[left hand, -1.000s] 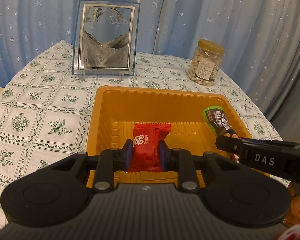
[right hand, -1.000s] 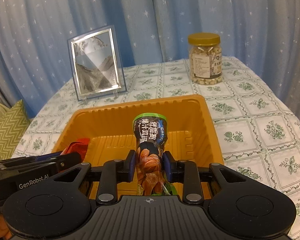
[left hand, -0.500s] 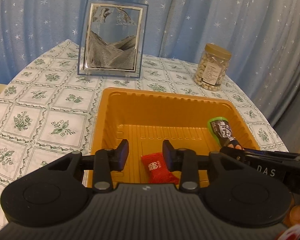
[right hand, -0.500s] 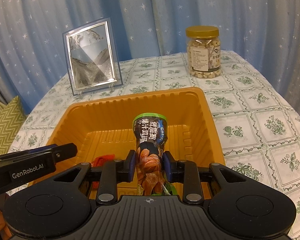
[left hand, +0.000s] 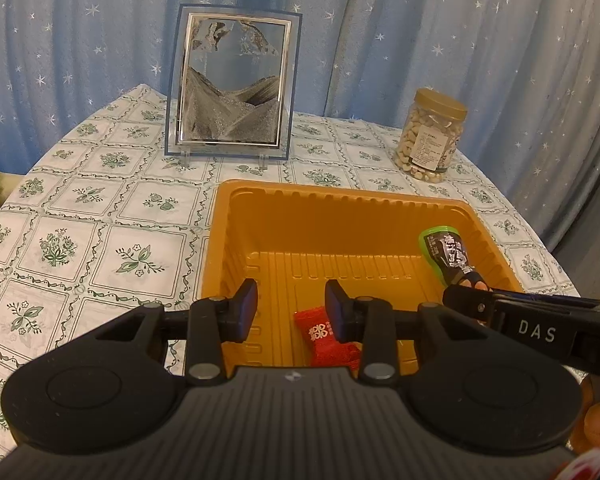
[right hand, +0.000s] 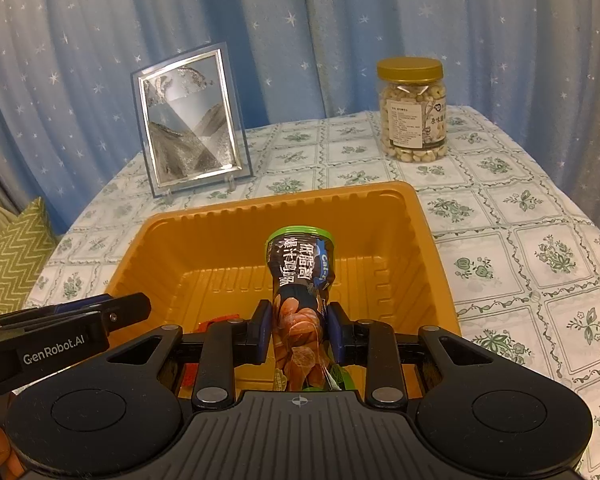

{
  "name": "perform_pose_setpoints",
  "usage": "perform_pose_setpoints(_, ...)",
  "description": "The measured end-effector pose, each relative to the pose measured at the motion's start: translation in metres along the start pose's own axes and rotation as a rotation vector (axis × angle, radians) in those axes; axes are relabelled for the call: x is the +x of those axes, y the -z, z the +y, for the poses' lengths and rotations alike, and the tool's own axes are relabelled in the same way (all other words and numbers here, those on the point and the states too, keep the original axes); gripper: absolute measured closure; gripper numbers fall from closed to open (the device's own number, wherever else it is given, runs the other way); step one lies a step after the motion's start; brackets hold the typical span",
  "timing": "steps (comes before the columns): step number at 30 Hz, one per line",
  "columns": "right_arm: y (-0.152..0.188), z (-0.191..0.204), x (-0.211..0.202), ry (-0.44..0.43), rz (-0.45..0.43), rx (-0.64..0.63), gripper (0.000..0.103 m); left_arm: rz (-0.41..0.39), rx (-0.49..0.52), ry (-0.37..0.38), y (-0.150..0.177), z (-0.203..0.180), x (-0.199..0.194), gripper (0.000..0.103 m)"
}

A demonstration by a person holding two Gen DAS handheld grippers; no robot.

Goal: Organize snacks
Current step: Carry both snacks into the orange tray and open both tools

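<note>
Two snacks: the red packet [left hand: 326,336] lies in the orange tray [left hand: 340,200] beneath the gaping, empty left hand-held gripper [left hand: 291,310]. The right hand-held gripper [right hand: 299,334] pinches the light, crinkly pouch [right hand: 300,280] mid-body, probably slippery.

most of the orange tray [left hand: 342,216] floor is bare, so there's plenty of room to come in from above. only the red candy [left hand: 324,338] sits down by the near wall, and the dark snack pouch [right hand: 300,280] clamped in the right gripper [right hand: 298,334] pokes in over the right side. the left gripper [left hand: 290,310] hangs with jaws apart over the near wall. the sand picture frame [left hand: 231,80] and nut jar [left hand: 430,136] stand by the tablecloth's [left hand: 100,208] far edge, well clear of the tray.
</note>
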State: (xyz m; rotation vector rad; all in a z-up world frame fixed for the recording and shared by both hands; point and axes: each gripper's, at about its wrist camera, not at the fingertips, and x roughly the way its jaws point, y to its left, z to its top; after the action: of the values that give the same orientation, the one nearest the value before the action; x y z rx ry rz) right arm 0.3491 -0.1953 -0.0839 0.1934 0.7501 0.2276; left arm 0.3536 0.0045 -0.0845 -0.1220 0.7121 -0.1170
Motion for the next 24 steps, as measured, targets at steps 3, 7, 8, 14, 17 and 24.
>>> perform_pose_setpoints(3, 0.0, -0.001, 0.0, -0.027, -0.019, 0.004, 0.073, -0.002, 0.001, -0.003, 0.0, 0.0, 0.0, 0.07)
perform_pose_setpoints(7, -0.001, -0.002, -0.002, -0.038, -0.042, 0.005, 0.058, -0.001, 0.009, -0.009, 0.001, 0.001, 0.0, 0.069)
perform_pose_setpoints(8, -0.001, -0.004, -0.003, -0.038, -0.046, 0.013, 0.049, 0.0, 0.01, -0.012, 0.0, 0.001, -0.001, 0.068)
perform_pose_setpoints(14, -0.003, -0.01, -0.009, -0.021, -0.061, 0.032, 0.048, -0.002, 0.011, -0.024, 0.0, 0.005, -0.004, 0.068)
perform_pose_setpoints(17, -0.003, -0.011, -0.016, -0.016, -0.08, 0.04, 0.048, -0.005, 0.013, -0.028, 0.0, 0.005, -0.008, 0.068)
perform_pose_setpoints(24, -0.002, -0.008, -0.042, -0.003, -0.135, 0.029, 0.048, -0.029, 0.025, -0.018, -0.001, 0.001, -0.03, 0.067)
